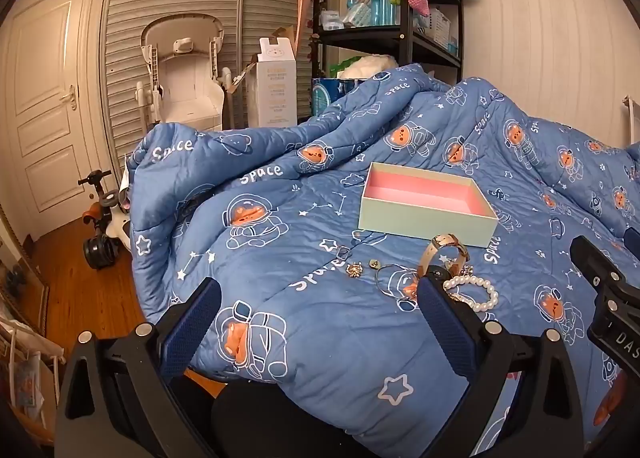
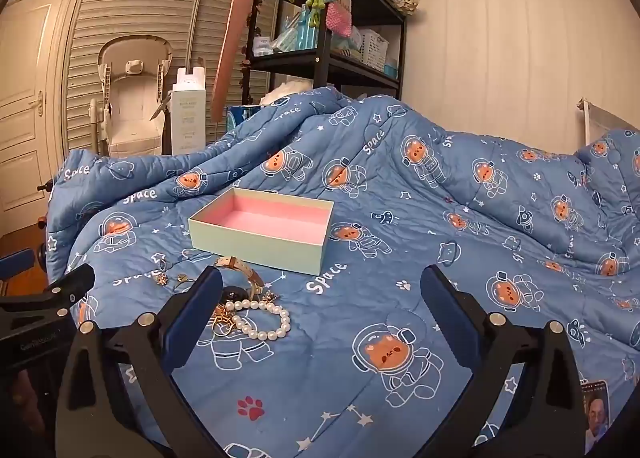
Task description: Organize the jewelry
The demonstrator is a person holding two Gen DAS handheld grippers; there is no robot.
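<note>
An open mint-green box with a pink inside [image 1: 428,209] [image 2: 262,227] sits empty on the blue space-print quilt. In front of it lies a heap of jewelry: a gold watch [image 1: 446,248] [image 2: 240,270], a pearl bracelet [image 1: 478,292] [image 2: 260,320], a thin bangle [image 1: 390,278], a small gold brooch [image 1: 354,270] [image 2: 161,278] and a small ring [image 1: 374,264] [image 2: 182,278]. My left gripper [image 1: 320,290] is open and empty, low over the quilt left of the heap. My right gripper [image 2: 322,282] is open and empty, just right of the heap.
The quilt [image 1: 280,258] drops off at its left edge to a wooden floor [image 1: 80,278] with a child's ride-on toy [image 1: 102,225]. Behind the bed stand a black shelf rack [image 1: 392,17], a white carton [image 1: 276,85] and a white baby seat [image 1: 188,73].
</note>
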